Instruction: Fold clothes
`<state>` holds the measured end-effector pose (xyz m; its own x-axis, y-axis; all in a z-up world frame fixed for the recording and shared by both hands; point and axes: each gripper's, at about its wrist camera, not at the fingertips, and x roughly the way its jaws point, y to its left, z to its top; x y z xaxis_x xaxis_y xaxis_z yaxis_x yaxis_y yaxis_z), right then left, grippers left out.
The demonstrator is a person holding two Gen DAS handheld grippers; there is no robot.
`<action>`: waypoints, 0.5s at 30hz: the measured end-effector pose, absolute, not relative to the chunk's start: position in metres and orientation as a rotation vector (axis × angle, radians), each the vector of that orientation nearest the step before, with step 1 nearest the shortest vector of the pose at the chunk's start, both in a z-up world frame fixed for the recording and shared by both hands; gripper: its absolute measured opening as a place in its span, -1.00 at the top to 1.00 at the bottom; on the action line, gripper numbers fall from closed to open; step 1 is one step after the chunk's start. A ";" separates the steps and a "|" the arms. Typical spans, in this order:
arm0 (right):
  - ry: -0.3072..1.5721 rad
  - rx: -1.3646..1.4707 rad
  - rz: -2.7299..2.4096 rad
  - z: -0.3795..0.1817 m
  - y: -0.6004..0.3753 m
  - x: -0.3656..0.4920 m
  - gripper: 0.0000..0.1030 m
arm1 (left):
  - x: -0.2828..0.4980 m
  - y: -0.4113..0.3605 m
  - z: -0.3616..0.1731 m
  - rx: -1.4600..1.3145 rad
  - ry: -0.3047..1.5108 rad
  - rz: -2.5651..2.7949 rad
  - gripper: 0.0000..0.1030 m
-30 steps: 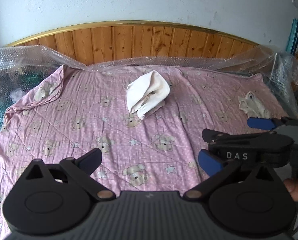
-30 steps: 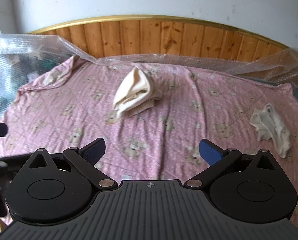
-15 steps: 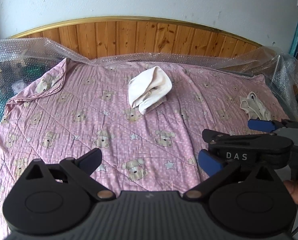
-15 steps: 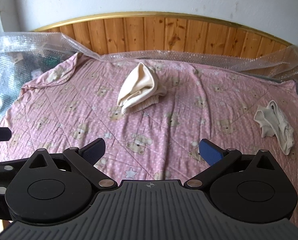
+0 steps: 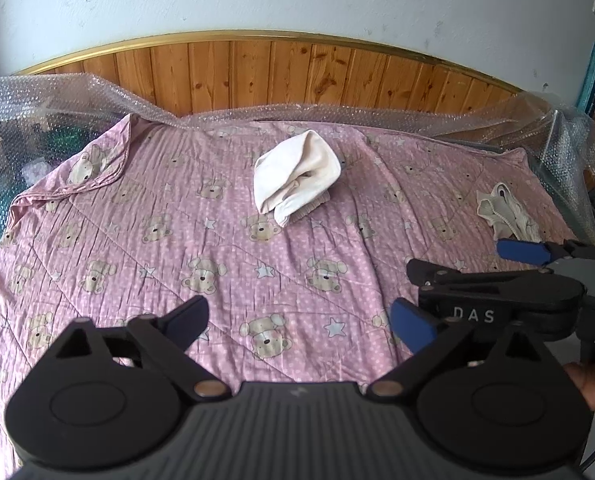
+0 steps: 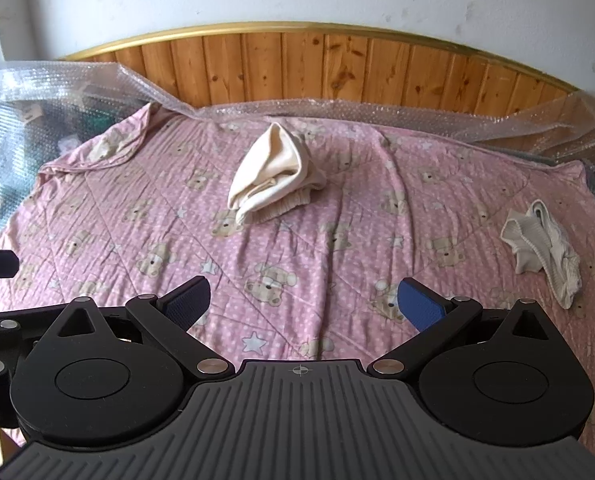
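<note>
both tongs, left tongs (image 5: 299, 322) and right tongs (image 6: 303, 300), gape wide with nothing in them, hovering over the near end of the bed (image 6: 329, 240), probably lining up a grab. the cream garment (image 6: 273, 178) sits bunched mid-bed toward the headboard (image 6: 297, 68), well apart from a smaller crumpled garment (image 6: 543, 250) by the right edge.

Left gripper (image 5: 299, 320): black plastic body w/ ribbed grey-black top plate, two round hubs, triangular cut-outs, silver pivot screws, small cross mark at plate centre. Fingers blue-padded; pads (image 5: 412, 325) textured. Right gripper (image 6: 303, 300): same build, crosshair mark on plate, blue pads. Seen from left cam, its side reads "DAS" in white; black cable at lower right edge.
</note>
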<state>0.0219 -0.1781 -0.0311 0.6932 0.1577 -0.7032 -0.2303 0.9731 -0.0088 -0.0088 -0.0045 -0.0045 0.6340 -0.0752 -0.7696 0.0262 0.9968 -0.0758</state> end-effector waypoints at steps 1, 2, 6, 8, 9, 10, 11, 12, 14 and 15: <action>0.774 -0.103 0.217 -0.031 -0.177 0.022 -0.96 | -0.009 -0.005 -0.005 -0.058 0.882 -0.060 -0.68; 0.772 -0.106 0.217 -0.030 -0.177 0.021 -0.94 | -0.009 -0.004 -0.005 -0.058 0.883 -0.062 -0.63; 0.768 -0.116 0.221 -0.029 -0.174 0.021 -0.36 | -0.010 0.000 -0.004 -0.080 0.874 -0.081 0.12; 0.777 -0.106 0.238 -0.030 -0.173 0.022 0.09 | -0.010 0.002 -0.004 -0.092 0.874 -0.095 0.48; 0.780 -0.107 0.237 -0.031 -0.172 0.021 0.26 | -0.010 0.002 -0.004 -0.093 0.874 -0.100 0.80; 0.781 -0.110 0.238 -0.031 -0.171 0.021 0.55 | -0.010 0.002 -0.004 -0.092 0.873 -0.102 0.99; 0.781 -0.116 0.238 -0.032 -0.170 0.021 0.66 | -0.011 0.003 -0.004 -0.093 0.871 -0.105 0.99; 0.780 -0.122 0.239 -0.032 -0.169 0.020 0.83 | -0.012 0.003 -0.004 -0.089 0.866 -0.104 0.99; 0.771 -0.134 0.240 -0.031 -0.167 0.019 0.94 | -0.013 0.003 -0.004 -0.079 0.857 -0.100 1.00; 0.766 -0.136 0.240 -0.030 -0.166 0.019 0.98 | -0.013 0.003 -0.004 -0.080 0.858 -0.103 1.00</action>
<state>0.0192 -0.1662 -0.0305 0.6952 0.1652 -0.6996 -0.2639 0.9639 -0.0346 -0.0129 0.0028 -0.0044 0.6494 -0.1223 -0.7505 0.0581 0.9921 -0.1114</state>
